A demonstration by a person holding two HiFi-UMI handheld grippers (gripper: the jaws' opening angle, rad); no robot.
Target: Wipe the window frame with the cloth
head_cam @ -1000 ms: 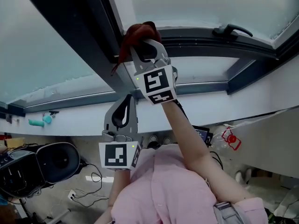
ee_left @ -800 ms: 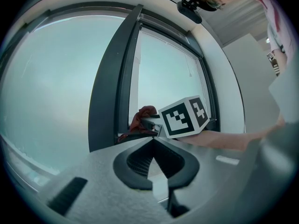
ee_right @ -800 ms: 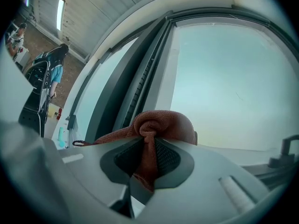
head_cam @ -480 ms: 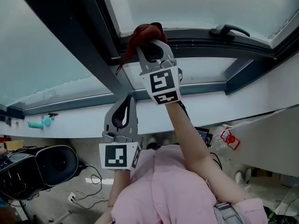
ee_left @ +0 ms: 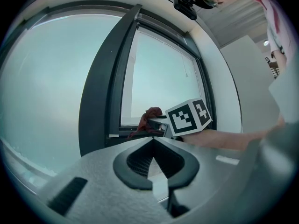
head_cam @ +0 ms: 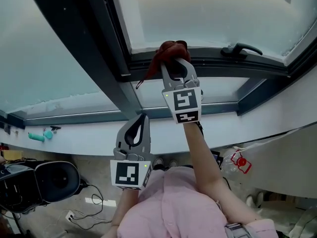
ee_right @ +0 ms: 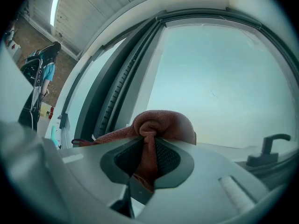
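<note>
The cloth [head_cam: 167, 51], a rust-red bundle, is pinched in the right tongs [head_cam: 174, 59]. Their jaws are closed on a fold of it, so the bulk bunches out ahead of the tips. The bundle is pressed against the dark lower rail of the window frame [head_cam: 213, 66], just below the glass [head_cam: 208, 14], between the slanted upright and the handle [head_cam: 242, 49]. The left tongs [head_cam: 142, 119] hang lower, well apart from the frame, with jaws brought together and nothing between them; they take no part.

The wiping stroke itself looks to be the step in hand. The next move likely calls for sliding the bundle along the rail toward the handle under steady pressure. The grip must be firm enough that the cloth does not drag out. At the handle the cloth should be worked round it, so the loose tail does not snag.
</note>
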